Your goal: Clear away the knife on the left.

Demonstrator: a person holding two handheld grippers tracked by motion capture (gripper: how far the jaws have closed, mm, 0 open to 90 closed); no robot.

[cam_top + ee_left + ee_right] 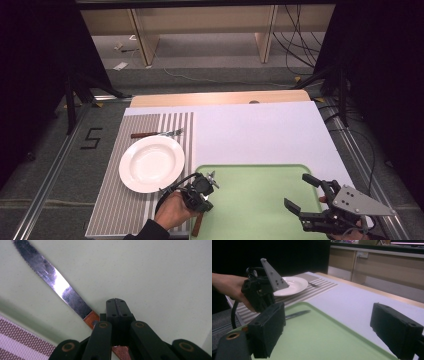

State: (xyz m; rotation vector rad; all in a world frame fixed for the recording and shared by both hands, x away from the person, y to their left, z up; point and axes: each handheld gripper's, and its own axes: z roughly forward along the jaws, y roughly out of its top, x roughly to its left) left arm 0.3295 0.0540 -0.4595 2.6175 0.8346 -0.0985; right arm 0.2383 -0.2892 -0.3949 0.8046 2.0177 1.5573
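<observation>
A knife with a serrated steel blade [57, 286] and a brown handle [198, 226] lies flat on the green tray [260, 200] near its left edge. My left gripper [201, 200], held in a hand, points down at the handle with its jaws shut tight together [116, 306]. The handle passes under them, and I cannot tell whether they touch it. My right gripper [299, 192] hovers over the tray's right part, jaws wide open and empty [332, 327]. From there I see the knife blade [297, 314] and the left gripper [259, 293].
A white plate [151, 163] sits on a striped placemat [112, 205] left of the tray. A fork [160, 133] lies just beyond the plate. The white table sheet [255, 135] stretches behind the tray. The tray's raised rim [312, 305] runs beside the knife.
</observation>
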